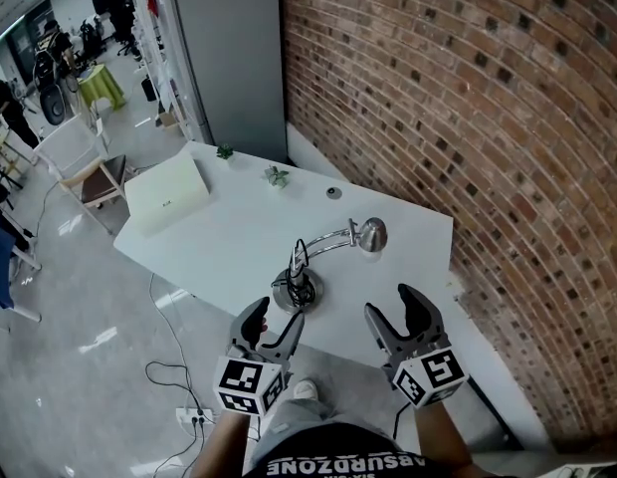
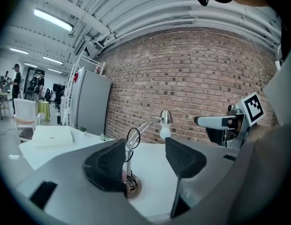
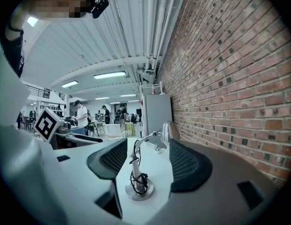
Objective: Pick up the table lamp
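- Table lamp stands upright by the near edge of the white table; its curved neck reaches towards the brick wall.
- Bare tabletop lies beyond and to the left.
- Left gripper and right gripper: the 2 pairs of jaws stand apart, seemingly just short of the base.

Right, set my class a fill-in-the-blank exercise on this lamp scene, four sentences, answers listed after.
1. The silver metal table lamp stands on a ____ table.
2. The wall beside the table is built of red ____.
3. The left hand-held gripper and the right hand-held gripper both have their jaws ____.
4. A black ____ is wound round the lamp's stem.
Missing words: white, brick, open, cord.
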Tool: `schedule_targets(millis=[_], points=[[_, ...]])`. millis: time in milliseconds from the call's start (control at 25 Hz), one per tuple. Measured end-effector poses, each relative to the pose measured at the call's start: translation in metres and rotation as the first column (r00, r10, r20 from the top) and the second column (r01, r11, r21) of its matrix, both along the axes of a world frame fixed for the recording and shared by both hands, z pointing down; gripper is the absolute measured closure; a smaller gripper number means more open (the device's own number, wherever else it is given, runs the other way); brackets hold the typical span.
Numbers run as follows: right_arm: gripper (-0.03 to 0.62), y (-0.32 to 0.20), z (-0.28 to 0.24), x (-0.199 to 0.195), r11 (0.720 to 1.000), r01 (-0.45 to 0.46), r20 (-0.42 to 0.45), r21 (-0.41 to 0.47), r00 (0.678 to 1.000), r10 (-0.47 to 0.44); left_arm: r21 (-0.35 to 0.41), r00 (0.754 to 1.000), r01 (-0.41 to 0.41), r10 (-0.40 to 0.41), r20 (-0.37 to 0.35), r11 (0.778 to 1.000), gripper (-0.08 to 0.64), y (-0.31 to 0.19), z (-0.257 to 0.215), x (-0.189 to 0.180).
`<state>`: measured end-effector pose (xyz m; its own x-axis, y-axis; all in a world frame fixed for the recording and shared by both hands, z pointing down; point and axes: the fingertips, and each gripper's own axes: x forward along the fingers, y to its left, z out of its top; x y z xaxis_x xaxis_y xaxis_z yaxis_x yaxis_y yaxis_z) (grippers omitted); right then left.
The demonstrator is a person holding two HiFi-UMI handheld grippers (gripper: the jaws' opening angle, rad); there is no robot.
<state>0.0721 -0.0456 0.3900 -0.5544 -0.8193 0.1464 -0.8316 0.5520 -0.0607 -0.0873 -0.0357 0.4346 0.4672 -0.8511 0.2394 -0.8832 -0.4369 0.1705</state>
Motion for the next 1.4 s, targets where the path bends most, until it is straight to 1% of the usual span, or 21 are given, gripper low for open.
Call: schedule_targets(millis=[120,360,560,840,1040,1320,1400], points=[[0.331,-0.007,0.007,-0.003,1.000,-0.012,-0.012,-0.017,1.000,0.012,-0.007,1.000,-0.018,0.018,0.017,1.000,0.299,-0.007,0.005,-0.006],[0.330,-0.012,0.019,-0.004,0.999,-0.033,-0.025,-0.039,0.999,0.032,-0.029,0.999,-0.035,0.036,0.033,0.999,0.296,-0.014,0.018,-0.016],[0.325,-0.020,0.021,0.003,0.997,-0.055,-0.043,-0.050,0.998,0.053,-0.073,0.998,-0.040,0.044,0.054,0.997,0.290,-0.021,0.036,-0.018],[0.313,-0.042,0.023,0.013,0.994,-0.084,-0.064,-0.062,0.995,0.080,-0.093,0.996,-0.056,0.063,0.065,0.994,0.290,-0.036,0.046,-0.016],[0.284,-0.065,0.022,0.009,0.995,-0.081,-0.071,-0.061,0.995,0.077,-0.109,0.994,-0.074,0.082,0.077,0.991,0.290,-0.054,0.054,-0.013],[0.278,-0.089,0.019,0.006,0.995,-0.071,-0.085,-0.070,0.994,0.065,-0.136,0.988,-0.101,0.116,0.105,0.986,0.290,-0.073,0.066,-0.006],[0.277,-0.095,0.015,0.006,0.996,-0.068,-0.085,-0.063,0.994,0.062,-0.132,0.985,-0.111,0.126,0.116,0.985,0.290,-0.080,0.067,-0.003]])
